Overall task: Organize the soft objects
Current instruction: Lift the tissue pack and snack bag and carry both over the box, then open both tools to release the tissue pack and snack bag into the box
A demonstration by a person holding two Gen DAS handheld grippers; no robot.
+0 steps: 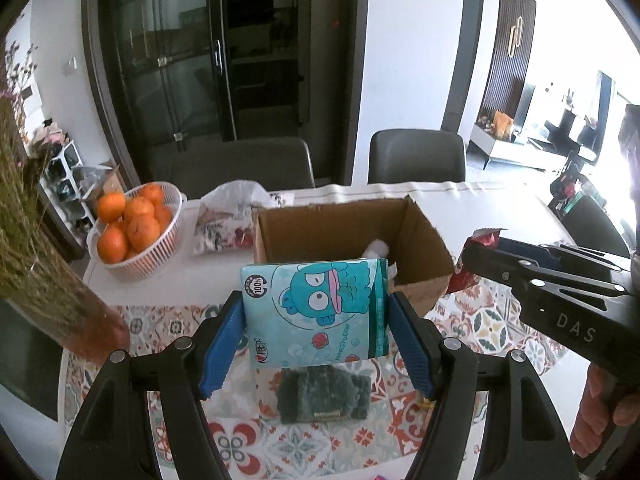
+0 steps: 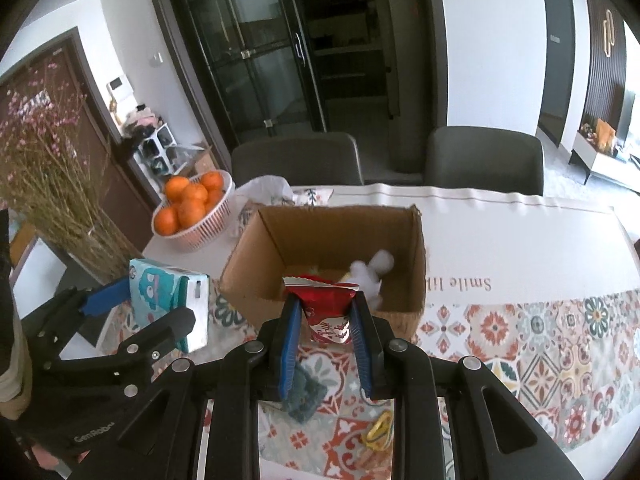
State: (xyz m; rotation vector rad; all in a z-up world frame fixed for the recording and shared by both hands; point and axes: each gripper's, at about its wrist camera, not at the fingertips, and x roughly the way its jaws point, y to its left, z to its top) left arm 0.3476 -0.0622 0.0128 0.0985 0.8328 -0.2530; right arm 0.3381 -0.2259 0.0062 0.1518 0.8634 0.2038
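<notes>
My left gripper (image 1: 316, 308) is shut on a teal tissue pack (image 1: 316, 312) with a cartoon fish, held above the table just in front of the open cardboard box (image 1: 420, 224). The pack also shows in the right wrist view (image 2: 168, 300). My right gripper (image 2: 324, 304) is shut on a red snack packet (image 2: 324, 304), held at the box's (image 2: 248, 264) near edge. A white fluffy item (image 2: 376, 268) lies inside the box. A dark green cloth (image 1: 320, 396) lies on the patterned mat below the left gripper.
A white basket of oranges (image 1: 160, 248) stands at the left, beside a floral bag (image 1: 220, 228). A vase of dried flowers (image 1: 48, 280) is at the near left. Two grey chairs (image 1: 416, 156) stand behind the table. A yellow item (image 2: 378, 434) lies on the mat.
</notes>
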